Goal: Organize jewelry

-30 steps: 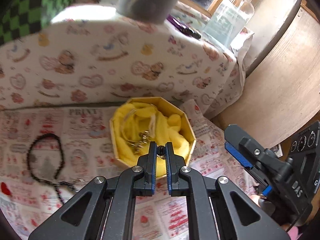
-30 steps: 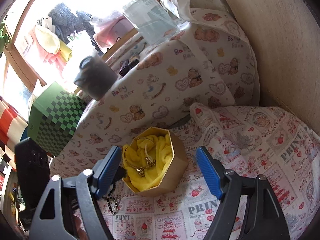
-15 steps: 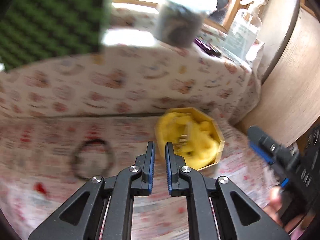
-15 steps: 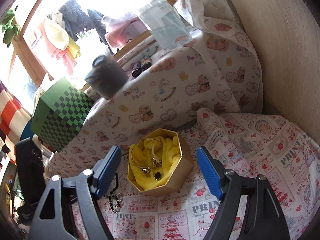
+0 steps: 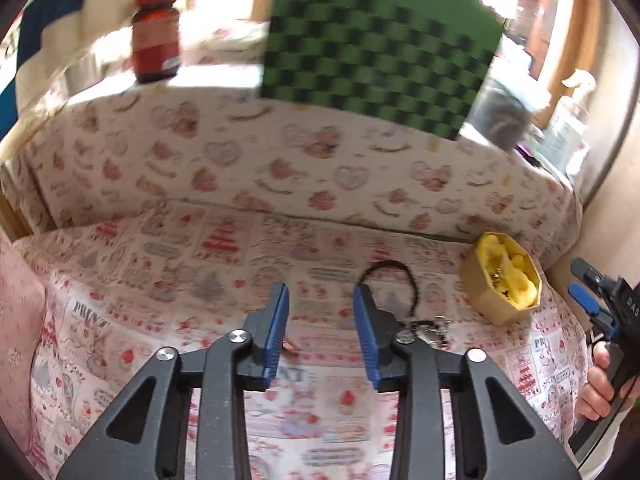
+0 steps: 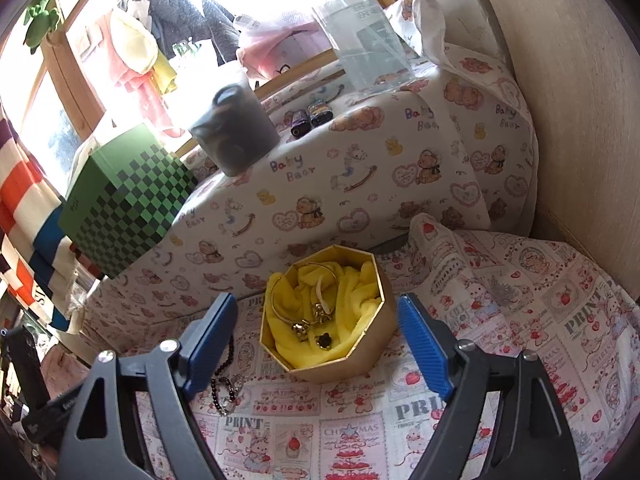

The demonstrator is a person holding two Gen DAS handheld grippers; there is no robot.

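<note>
A gold octagonal box [image 6: 362, 354] lined with yellow cloth [image 6: 352, 300] holds gold bangles [image 6: 282, 284], small gold pieces and a dark ring [image 6: 323, 340]. My right gripper [image 6: 318, 340] is open, with its jaws on either side of the box. In the left wrist view the box [image 5: 480, 300] sits far right. My left gripper [image 5: 320, 320] is open and empty above the printed cloth. A black bead necklace [image 5: 390, 270] lies just right of it, partly hidden by the right finger. It also shows in the right wrist view [image 6: 226, 380].
A raised ledge covered in bear-print cloth [image 5: 280, 160] runs behind. On it stand a green checkered box [image 5: 380, 40], a red jar [image 5: 156, 36], a grey cup [image 6: 234, 136] and a clear pump bottle [image 6: 360, 28]. A wooden wall [image 6: 580, 100] closes the right side.
My left gripper let go of a small dark piece over the box, swung left away from it and opened. The right gripper stayed open and moved slightly closer to the box.
</note>
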